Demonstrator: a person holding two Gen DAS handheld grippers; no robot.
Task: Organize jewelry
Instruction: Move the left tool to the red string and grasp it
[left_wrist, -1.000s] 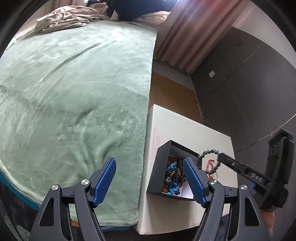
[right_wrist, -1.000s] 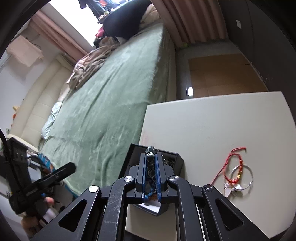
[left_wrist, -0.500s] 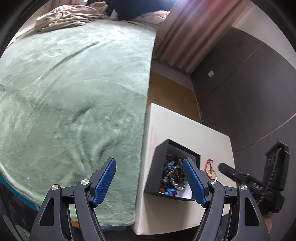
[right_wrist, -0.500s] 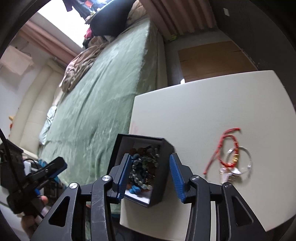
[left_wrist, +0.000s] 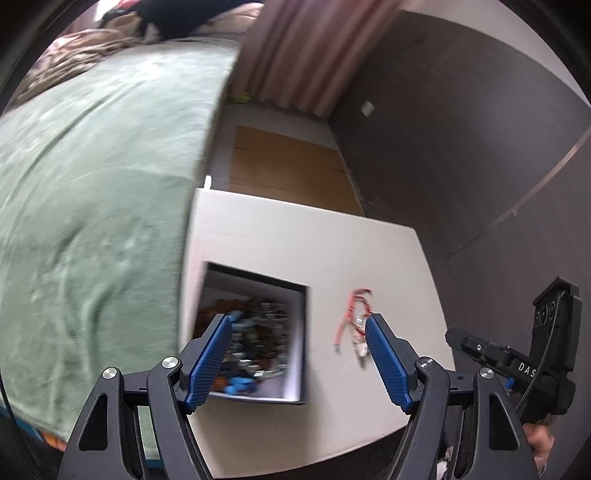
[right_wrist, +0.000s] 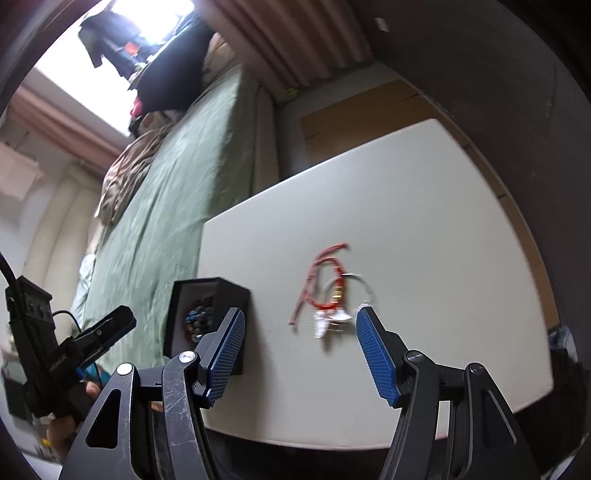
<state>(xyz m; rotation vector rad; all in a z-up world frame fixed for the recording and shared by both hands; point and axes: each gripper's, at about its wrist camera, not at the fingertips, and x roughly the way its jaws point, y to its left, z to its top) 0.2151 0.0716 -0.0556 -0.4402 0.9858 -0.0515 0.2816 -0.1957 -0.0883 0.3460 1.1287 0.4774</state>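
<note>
The right gripper (right_wrist: 300, 325) hangs with jaws spread wide and empty above the white table (right_wrist: 424, 206); the red cord bracelet (right_wrist: 325, 280) and silver ring lie on the table just ahead, between its fingers. The left gripper (left_wrist: 298, 334), likewise released, hovers over the black box (left_wrist: 295, 332) of beaded jewelry. A green bed (left_wrist: 92, 166) adjoins the table.

beads in box (left_wrist: 255, 332) motion-blurred, bracelets (right_wrist: 332, 291) smeared
</note>
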